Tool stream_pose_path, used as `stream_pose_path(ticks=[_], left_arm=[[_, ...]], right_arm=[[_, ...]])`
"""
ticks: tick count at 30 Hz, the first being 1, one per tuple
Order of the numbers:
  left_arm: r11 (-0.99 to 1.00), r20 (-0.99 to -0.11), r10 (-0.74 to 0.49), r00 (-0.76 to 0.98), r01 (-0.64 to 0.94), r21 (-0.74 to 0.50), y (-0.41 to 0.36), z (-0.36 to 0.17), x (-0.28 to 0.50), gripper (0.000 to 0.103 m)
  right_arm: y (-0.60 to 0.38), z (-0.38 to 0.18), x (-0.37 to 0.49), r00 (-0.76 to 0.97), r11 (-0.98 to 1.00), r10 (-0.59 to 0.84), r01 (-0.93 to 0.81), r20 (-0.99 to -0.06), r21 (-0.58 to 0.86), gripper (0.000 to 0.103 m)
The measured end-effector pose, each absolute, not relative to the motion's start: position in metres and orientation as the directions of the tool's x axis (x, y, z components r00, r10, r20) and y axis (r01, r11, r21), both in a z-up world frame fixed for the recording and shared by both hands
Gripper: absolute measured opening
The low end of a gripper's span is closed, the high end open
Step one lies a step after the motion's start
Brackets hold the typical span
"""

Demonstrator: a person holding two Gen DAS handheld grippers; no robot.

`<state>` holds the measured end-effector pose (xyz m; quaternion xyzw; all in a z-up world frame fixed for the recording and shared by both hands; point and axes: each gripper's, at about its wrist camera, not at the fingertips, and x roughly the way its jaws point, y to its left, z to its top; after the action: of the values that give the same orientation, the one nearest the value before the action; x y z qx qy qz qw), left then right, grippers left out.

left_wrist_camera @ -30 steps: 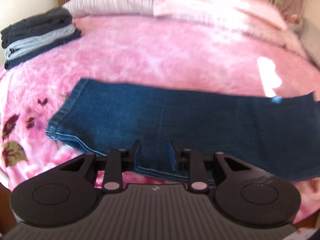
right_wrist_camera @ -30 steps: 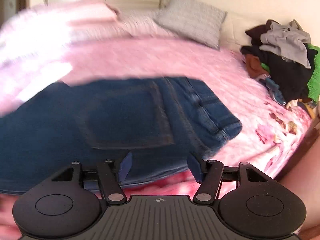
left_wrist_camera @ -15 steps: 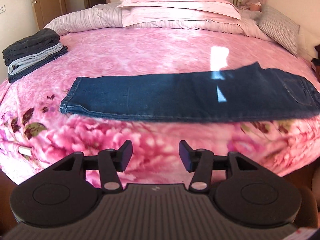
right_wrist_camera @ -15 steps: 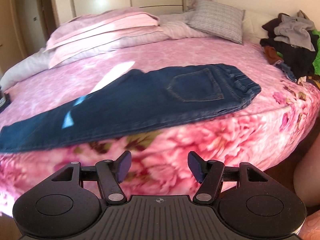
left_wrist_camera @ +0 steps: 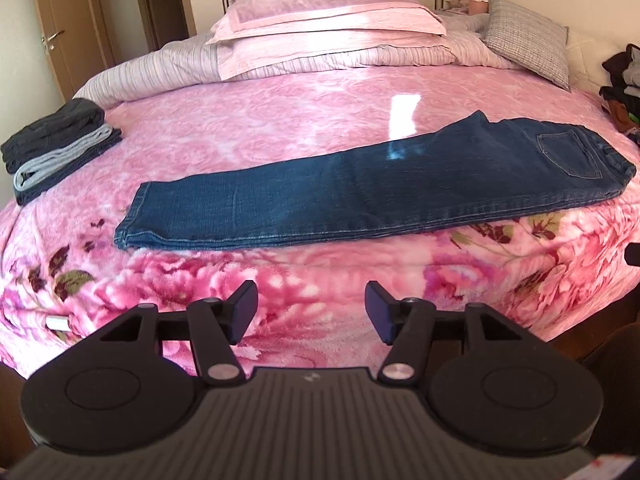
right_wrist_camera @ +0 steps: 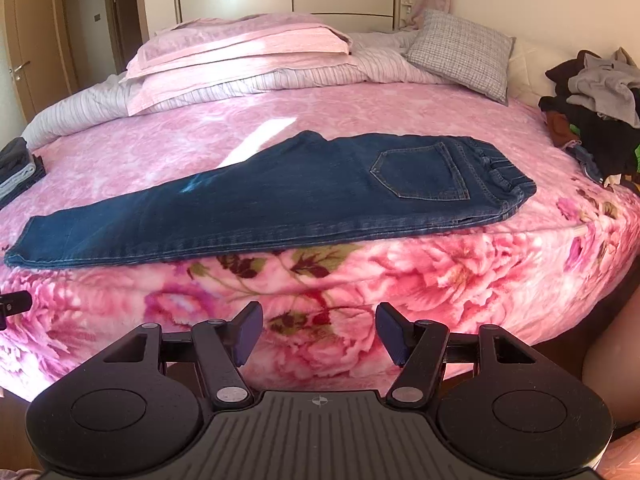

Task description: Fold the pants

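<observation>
Dark blue jeans (left_wrist_camera: 360, 192) lie flat along the near edge of the bed, folded lengthwise with one leg on the other. The hems point left and the waistband right, back pocket up. The right wrist view shows the same jeans (right_wrist_camera: 280, 196), pocket at the right. My left gripper (left_wrist_camera: 311, 312) hangs open in front of the bed's near side, below the jeans and apart from them. At the same distance, my right gripper (right_wrist_camera: 319, 334) is open too, with nothing between its fingers.
A pink floral blanket (left_wrist_camera: 280, 120) covers the bed. A stack of folded pants (left_wrist_camera: 56, 144) sits at the left edge. Pillows (left_wrist_camera: 332, 28) lie at the head. A pile of loose clothes (right_wrist_camera: 592, 112) rests at the right. A person's limb shows at the right edge.
Both grippers have pulled back from the jeans, off the bed's near edge. The left gripper, a second ago closed on the jeans' edge, is open now. The jeans lie still.
</observation>
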<state>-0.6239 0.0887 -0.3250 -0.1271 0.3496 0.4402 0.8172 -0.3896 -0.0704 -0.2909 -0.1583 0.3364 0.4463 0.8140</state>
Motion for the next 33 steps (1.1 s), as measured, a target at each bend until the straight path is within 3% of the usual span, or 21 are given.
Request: stream_pose_path(ticks=[17, 21, 24, 26, 30, 33], left_arm=[[0.604, -0.693, 0.624, 0.361, -0.786, 0.135, 0.094, -0.327, -0.598, 0.058], [0.607, -0.694, 0.615, 0.374, -0.787, 0.113, 0.104, -0.332, -0.598, 0.058], [0.600, -0.692, 0.589, 0.418, -0.799, 0.029, 0.121, -0.338, -0.611, 0.057], [0.578, -0.688, 0.569, 0.451, -0.814, -0.056, 0.139, -0.344, -0.625, 0.052], [0.459, -0.661, 0.579, 0.478, -0.861, -0.220, 0.188, -0.356, -0.663, 0.031], [0.370, -0.626, 0.633, 0.455, -0.888, -0.272, 0.231, -0.363, -0.688, 0.024]], right_arm=[[-0.067, -0.300, -0.369, 0.356, 0.566, 0.605, -0.821, -0.712, 0.071, 0.059], [-0.061, -0.305, -0.365, 0.354, 0.573, 0.593, -0.816, -0.723, 0.070, 0.059], [-0.054, -0.312, -0.361, 0.355, 0.581, 0.573, -0.812, -0.738, 0.060, 0.059], [-0.050, -0.318, -0.357, 0.352, 0.585, 0.560, -0.809, -0.750, 0.057, 0.059], [-0.040, -0.329, -0.350, 0.351, 0.597, 0.529, -0.801, -0.773, 0.045, 0.059], [-0.032, -0.335, -0.344, 0.350, 0.603, 0.511, -0.796, -0.785, 0.038, 0.059]])
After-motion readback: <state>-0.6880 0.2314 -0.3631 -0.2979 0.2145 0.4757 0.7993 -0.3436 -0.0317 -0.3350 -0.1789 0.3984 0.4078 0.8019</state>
